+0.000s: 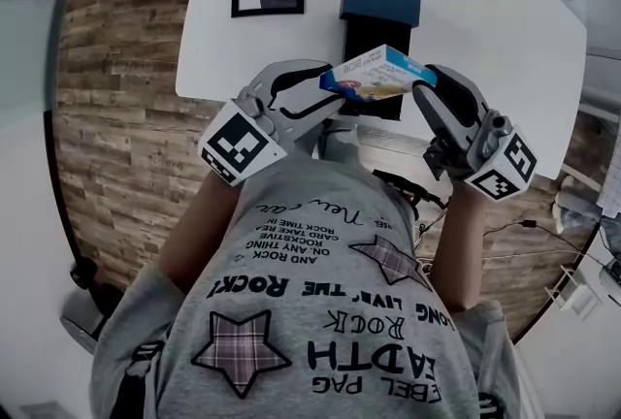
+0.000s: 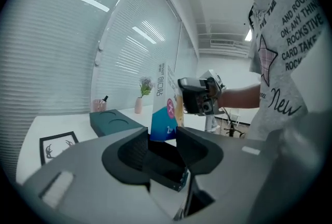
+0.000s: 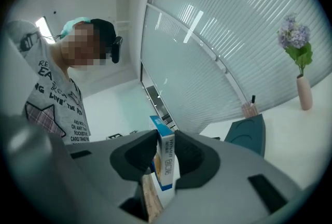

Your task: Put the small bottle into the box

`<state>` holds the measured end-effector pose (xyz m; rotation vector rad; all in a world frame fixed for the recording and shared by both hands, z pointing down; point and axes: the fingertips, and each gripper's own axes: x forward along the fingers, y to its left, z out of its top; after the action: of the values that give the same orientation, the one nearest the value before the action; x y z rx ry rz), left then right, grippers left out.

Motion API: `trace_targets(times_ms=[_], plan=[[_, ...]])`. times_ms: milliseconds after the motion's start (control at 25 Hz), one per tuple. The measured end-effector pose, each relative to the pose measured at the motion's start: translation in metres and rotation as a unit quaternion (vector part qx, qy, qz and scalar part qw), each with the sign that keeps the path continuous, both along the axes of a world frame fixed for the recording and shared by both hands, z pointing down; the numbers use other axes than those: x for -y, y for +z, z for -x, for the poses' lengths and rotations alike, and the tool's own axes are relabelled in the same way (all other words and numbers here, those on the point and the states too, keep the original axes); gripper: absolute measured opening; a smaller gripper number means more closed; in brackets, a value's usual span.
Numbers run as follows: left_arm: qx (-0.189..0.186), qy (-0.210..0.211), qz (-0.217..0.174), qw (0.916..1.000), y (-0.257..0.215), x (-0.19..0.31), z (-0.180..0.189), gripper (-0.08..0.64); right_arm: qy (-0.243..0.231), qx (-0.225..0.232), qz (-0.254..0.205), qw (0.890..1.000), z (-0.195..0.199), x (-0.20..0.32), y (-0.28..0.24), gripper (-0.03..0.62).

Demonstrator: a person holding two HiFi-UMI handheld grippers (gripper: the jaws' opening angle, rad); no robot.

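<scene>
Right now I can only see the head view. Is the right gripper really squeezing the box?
Observer: Yes. The right gripper view shows the right gripper with both jaws pressed against the box, one on each side.
Operator: What about the left one?
Observer: The left gripper view shows the left gripper with its jaws apart and the box's blue end between their tips.
Operator: Is there stuff I can't see?
Observer: A little pink cup with something dark poking out stands near the vase of flowers.
</scene>
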<state>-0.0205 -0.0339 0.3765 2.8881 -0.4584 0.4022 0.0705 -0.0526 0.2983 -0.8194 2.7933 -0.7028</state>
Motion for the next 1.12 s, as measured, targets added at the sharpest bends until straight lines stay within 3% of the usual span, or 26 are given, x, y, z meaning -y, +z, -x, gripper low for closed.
trace_targets(times_ms=[160, 280, 440, 680, 1120], plan=[[0.020, -0.040, -0.004, 0.9990, 0.007, 0.014, 0.022, 0.151, 0.020, -0.015, 0.004, 1.000, -0.011, 0.008, 0.006, 0.107], [-0.005, -0.093, 0.026, 0.9953, 0.007, 0.029, 0.039, 0.103, 0.025, -0.035, 0.010, 0.999, -0.016, 0.012, 0.017, 0.107], [-0.042, -0.171, 0.056, 0.9828, 0.007, 0.047, 0.064, 0.015, 0.026, -0.058, 0.029, 0.998, -0.022, 0.013, 0.039, 0.107], [-0.019, -0.186, 0.057, 0.9807, 0.022, 0.035, 0.077, 0.011, 0.014, -0.105, 0.051, 0.993, -0.021, 0.012, 0.076, 0.106], [-0.015, -0.199, 0.060, 0.9780, 0.023, 0.016, 0.080, 0.009, -0.044, -0.181, 0.076, 0.980, -0.011, 0.002, 0.127, 0.106]])
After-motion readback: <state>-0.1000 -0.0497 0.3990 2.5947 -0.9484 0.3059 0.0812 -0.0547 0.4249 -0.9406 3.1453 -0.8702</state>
